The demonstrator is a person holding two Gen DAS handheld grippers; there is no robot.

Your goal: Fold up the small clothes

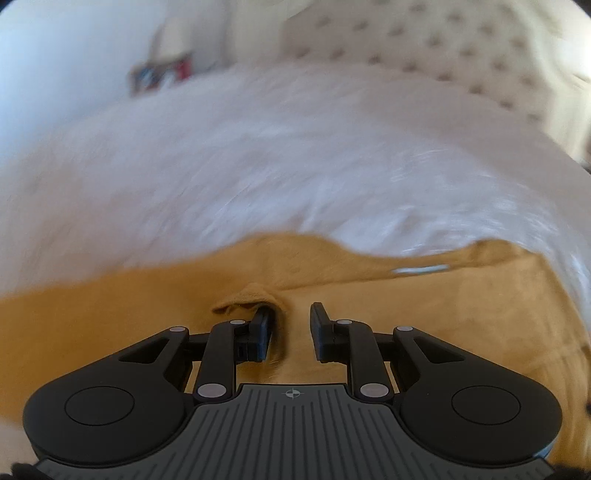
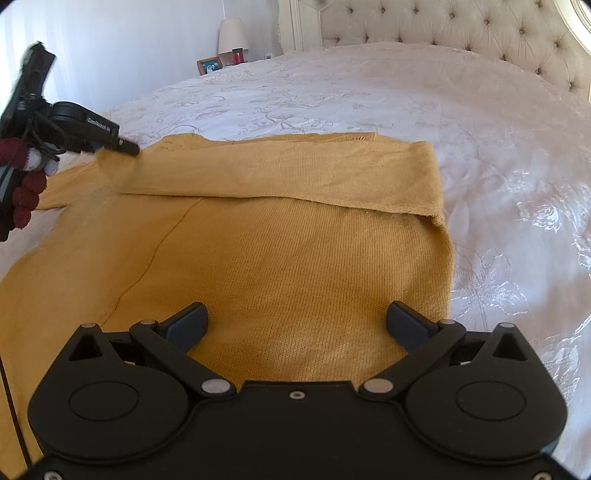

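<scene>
- White embroidered bedspread (image 2: pixel 369 96) covers a bed with a tufted headboard (image 2: pixel 461 29); a lamp (image 2: pixel 232 35) and a framed picture (image 2: pixel 209 64) sit at the far side, well apart from the work.
- Lying flat on the bedspread is the yellow knit garment (image 2: pixel 295 258), with its far edge already turned over toward the near side as a long flap (image 2: pixel 277 170).
- Left gripper (image 1: pixel 290 328), held by a gloved hand (image 2: pixel 26 184), has its fingers standing a little apart, and a small pucker of knit (image 1: pixel 251 295) sits against the left-side finger. It looks released rather than pinched, though blur leaves that unsure.
- Risk: if that pucker clings to the finger pad, pulling the gripper away could drag the flap's corner out of line and spoil the fold.
- Right gripper (image 2: pixel 297 325) hovers over the near part of the garment, fingers spread wide with nothing between them.
- Risk: closing there would likely catch only the top layer of loose knit, or bunch it, so the next fold comes out crooked.
- Risk: the bedspread is soft and slippery-looking; a sideways tug could slide the whole garment rather than fold it.
</scene>
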